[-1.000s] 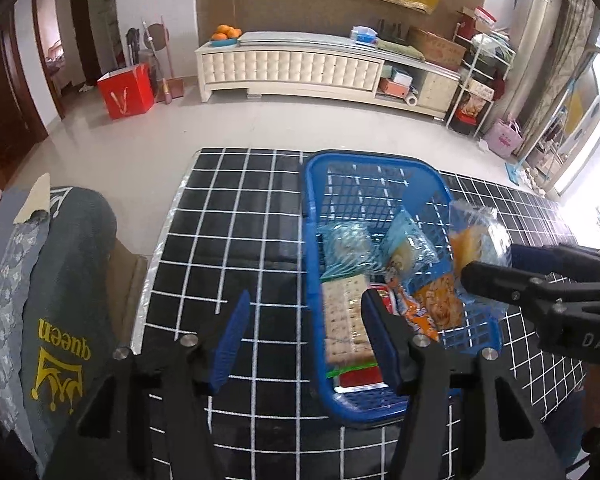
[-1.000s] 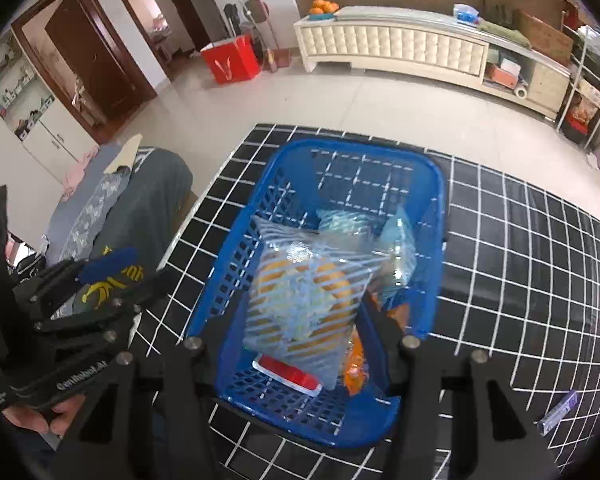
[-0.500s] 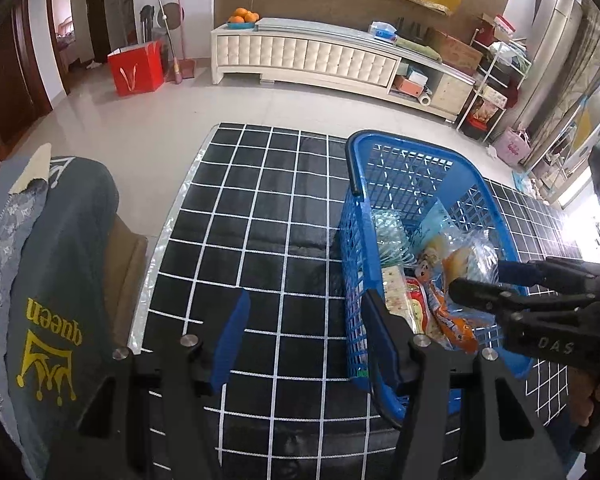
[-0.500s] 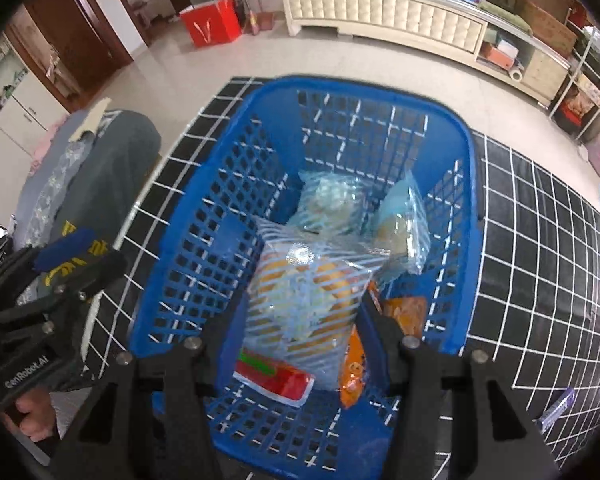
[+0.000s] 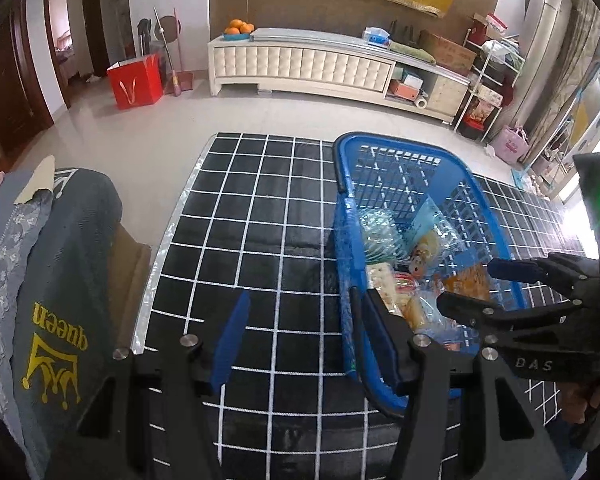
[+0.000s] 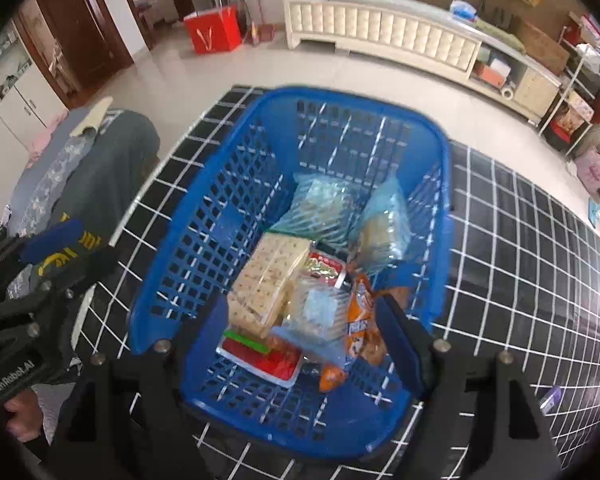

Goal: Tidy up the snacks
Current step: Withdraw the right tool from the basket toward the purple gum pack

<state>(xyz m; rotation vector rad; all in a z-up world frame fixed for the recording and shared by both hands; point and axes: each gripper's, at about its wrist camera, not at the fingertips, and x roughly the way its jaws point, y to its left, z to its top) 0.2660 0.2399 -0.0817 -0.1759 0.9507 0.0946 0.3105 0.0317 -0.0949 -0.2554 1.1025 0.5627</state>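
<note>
The blue basket [image 6: 292, 216] of mixed snack packets [image 6: 272, 280] sits mid-desk [image 5: 260, 240], open grid to its left, with both the left tool [image 5: 300, 336] and right tool [image 6: 300, 332] spread empty.

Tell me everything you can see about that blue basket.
The blue basket looks like plastic, with lattice walls and floor and a solid rounded rim. It sits upright on the black grid-patterned table. Several wrapped snacks lie piled inside, including a cracker pack. The right gripper hovers open over its near end.
</note>
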